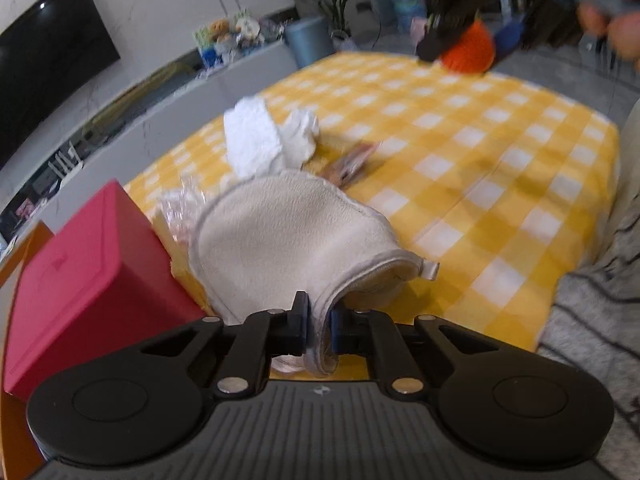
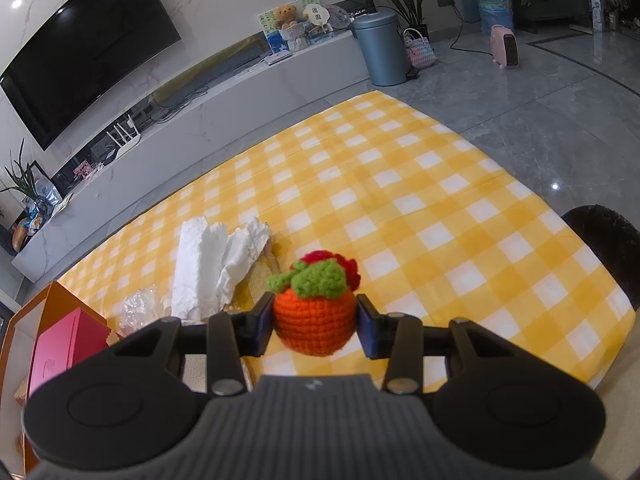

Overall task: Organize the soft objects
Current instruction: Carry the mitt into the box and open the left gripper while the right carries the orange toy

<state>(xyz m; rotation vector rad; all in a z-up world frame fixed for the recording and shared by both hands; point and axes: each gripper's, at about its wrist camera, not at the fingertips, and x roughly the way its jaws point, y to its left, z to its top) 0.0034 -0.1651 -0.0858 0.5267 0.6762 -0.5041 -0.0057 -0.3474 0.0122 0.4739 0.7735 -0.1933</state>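
Care with the two grips matters most now, I think. The left hand-held gripper point(image 1: 318, 326) is pinched together on the hem of a beige cloth mitt point(image 1: 292, 236), which hangs just beside the pink box point(image 1: 92, 284); the mitt droops over the yellow checked cloth point(image 1: 480, 184) of the bench. The right hand-held gripper point(image 2: 316, 322) is clamped on a crocheted orange fruit point(image 2: 314, 320), lifted above the bench and well to the right of the pink box. White crumpled tissues point(image 1: 264, 136) and a clear plastic wrapper point(image 1: 180, 204) lie beyond the box. To do this step well, I would carry the mitt slowly over the pink box, because only a thin edge is held and it may slip; the fruit should be squeezed gently.
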